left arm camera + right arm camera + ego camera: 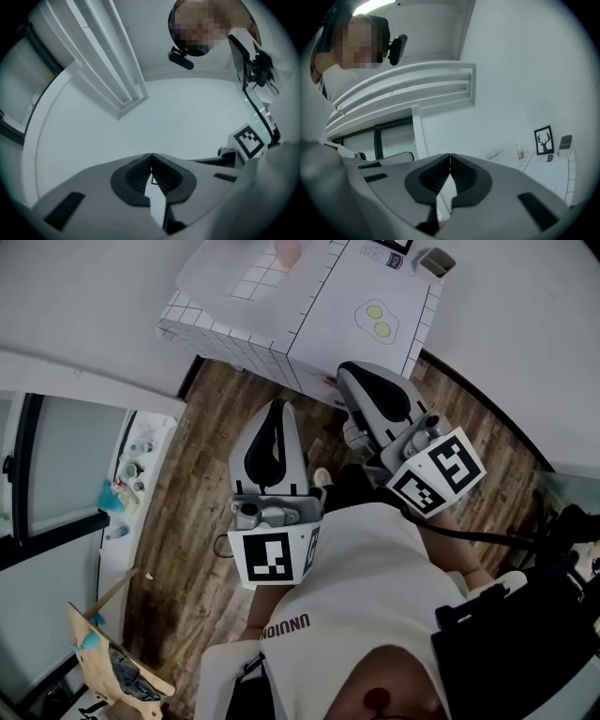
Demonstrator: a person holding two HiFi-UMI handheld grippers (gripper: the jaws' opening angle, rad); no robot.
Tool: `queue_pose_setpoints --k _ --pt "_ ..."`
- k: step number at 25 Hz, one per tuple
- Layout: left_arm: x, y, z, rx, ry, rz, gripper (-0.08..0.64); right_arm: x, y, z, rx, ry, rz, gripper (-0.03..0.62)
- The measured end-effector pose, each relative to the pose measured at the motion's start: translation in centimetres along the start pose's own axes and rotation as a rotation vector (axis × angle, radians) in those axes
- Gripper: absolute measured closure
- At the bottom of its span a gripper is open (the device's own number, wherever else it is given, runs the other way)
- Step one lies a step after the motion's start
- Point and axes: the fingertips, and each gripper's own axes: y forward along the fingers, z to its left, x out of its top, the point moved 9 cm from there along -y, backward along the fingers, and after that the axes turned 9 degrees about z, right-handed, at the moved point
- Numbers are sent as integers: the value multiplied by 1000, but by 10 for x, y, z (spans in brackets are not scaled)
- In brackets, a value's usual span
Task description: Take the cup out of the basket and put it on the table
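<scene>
Nearest to us, against our white shirt (375, 577), we are holding both grippers low and close to the body, pointing out over the wooden floor (202, 521) toward the table (309, 306). The left gripper (278, 411) is sitting on the near left. Its own view is looking up at wall and ceiling, and there its jaws are pressed together tip to tip with nothing between them. The right gripper (350, 371) is reaching a little farther, its tip just short of the table's near edge, and its own view shows the same thing: jaws together, empty.

Farther out, the table is lying under a white gridded cloth, with an egg drawing (378, 320) on the right part and a small grey box (434, 261) at the far right corner. At the far edge, cut by the frame, a blurred pinkish shape is probably the cup (289, 249), and the pale, see-through form around it and to its left may be the basket (230, 273) — we cannot tell for sure.

So we are judging that the task is only starting; no reach is under way yet. The next move is calling for stepping in, raising one gripper over the table, parting its jaws, and bringing them down around the cup's wall.
</scene>
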Motion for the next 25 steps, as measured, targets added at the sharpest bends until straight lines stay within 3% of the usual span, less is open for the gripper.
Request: queue_pose_setpoints --k 12,18,25 --pt "-8 23 38 28 -51 -11 546 7 39 -20 -13 -1 -27 572" --pt "2 60 62 27 -32 -22 546 27 82 -51 -1 -14 -48 572" --pt "23 118 94 19 -26 -49 546 57 127 -95 -42 -31 -69 572"
